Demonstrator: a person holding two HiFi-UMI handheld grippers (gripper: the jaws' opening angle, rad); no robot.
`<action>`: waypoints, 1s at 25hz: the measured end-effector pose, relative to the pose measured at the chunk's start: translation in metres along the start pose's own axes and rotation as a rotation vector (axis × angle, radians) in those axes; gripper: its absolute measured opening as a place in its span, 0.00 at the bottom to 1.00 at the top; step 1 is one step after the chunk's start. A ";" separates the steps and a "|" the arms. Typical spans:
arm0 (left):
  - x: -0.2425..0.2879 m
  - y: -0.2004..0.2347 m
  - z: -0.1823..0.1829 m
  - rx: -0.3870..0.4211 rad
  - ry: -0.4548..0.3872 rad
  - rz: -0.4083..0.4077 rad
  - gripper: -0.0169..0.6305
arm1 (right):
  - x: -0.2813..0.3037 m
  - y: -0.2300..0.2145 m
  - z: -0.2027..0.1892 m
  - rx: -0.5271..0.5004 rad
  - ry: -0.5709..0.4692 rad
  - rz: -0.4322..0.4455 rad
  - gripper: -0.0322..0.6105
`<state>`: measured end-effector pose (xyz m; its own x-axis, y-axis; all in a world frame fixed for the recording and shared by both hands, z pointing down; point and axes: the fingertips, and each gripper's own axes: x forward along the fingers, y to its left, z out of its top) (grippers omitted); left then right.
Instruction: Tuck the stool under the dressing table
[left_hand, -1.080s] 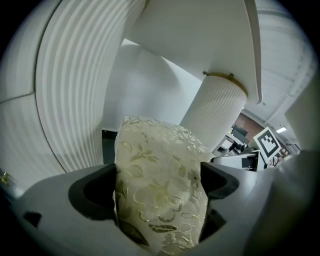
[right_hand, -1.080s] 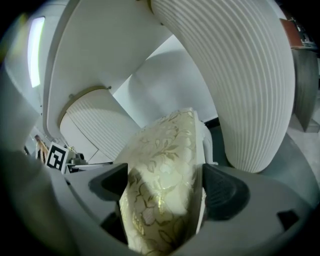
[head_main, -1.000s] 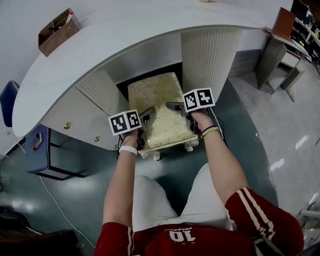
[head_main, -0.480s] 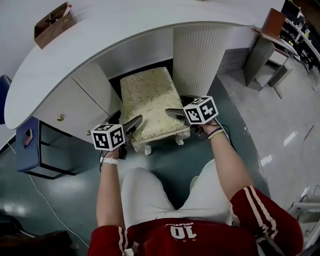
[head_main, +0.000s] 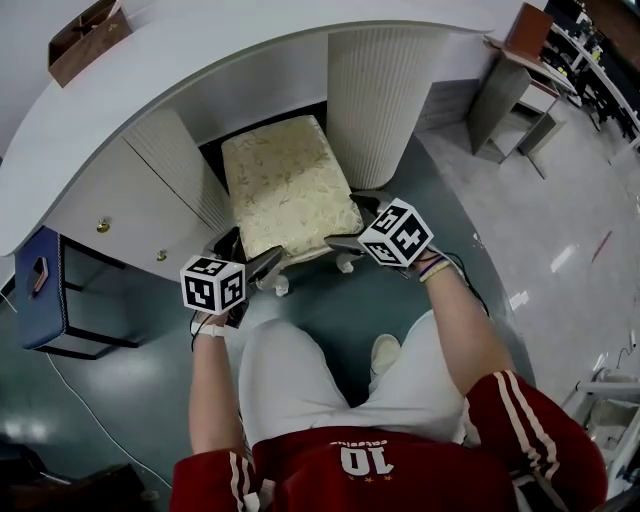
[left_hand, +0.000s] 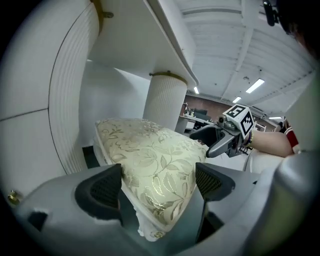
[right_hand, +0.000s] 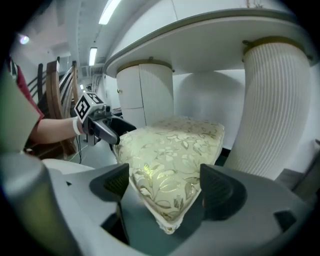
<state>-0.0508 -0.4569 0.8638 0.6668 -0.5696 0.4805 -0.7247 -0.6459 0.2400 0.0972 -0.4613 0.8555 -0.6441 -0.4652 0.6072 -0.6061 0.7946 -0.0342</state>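
The stool (head_main: 285, 185), with a cream floral cushion and white legs, stands partly under the white curved dressing table (head_main: 200, 60), between its ribbed pedestals. My left gripper (head_main: 262, 268) is at the stool's front left corner, jaws apart and just closing a little. My right gripper (head_main: 345, 243) is at the front right corner, jaws apart and just opening slightly. In the left gripper view the cushion corner (left_hand: 150, 160) lies between my left gripper's (left_hand: 157, 187) pads, and no pad visibly presses it. The right gripper view shows the same for the cushion (right_hand: 175, 150) and my right gripper (right_hand: 167, 187).
A ribbed column (head_main: 375, 100) flanks the stool on the right, a drawer unit with brass knobs (head_main: 130, 200) on the left. A brown box (head_main: 85, 40) sits on the tabletop. A blue case (head_main: 40, 300) stands at left, a grey cabinet (head_main: 510, 90) at right.
Both grippers have drawn back from the stool's sides to its front corners and rolled. The stool has not visibly shifted.
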 end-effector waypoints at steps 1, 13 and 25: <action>0.000 0.000 -0.001 0.017 0.009 0.004 0.73 | 0.001 0.000 -0.002 -0.024 0.006 -0.017 0.73; 0.009 0.013 0.008 0.034 0.000 0.097 0.67 | 0.012 -0.019 0.006 -0.044 0.032 -0.127 0.70; 0.051 0.066 0.050 -0.049 -0.128 0.327 0.55 | 0.044 -0.079 0.041 0.061 -0.152 -0.412 0.46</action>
<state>-0.0558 -0.5541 0.8622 0.4125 -0.8030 0.4301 -0.9087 -0.3959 0.1324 0.0980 -0.5604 0.8524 -0.4015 -0.7939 0.4567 -0.8499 0.5087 0.1371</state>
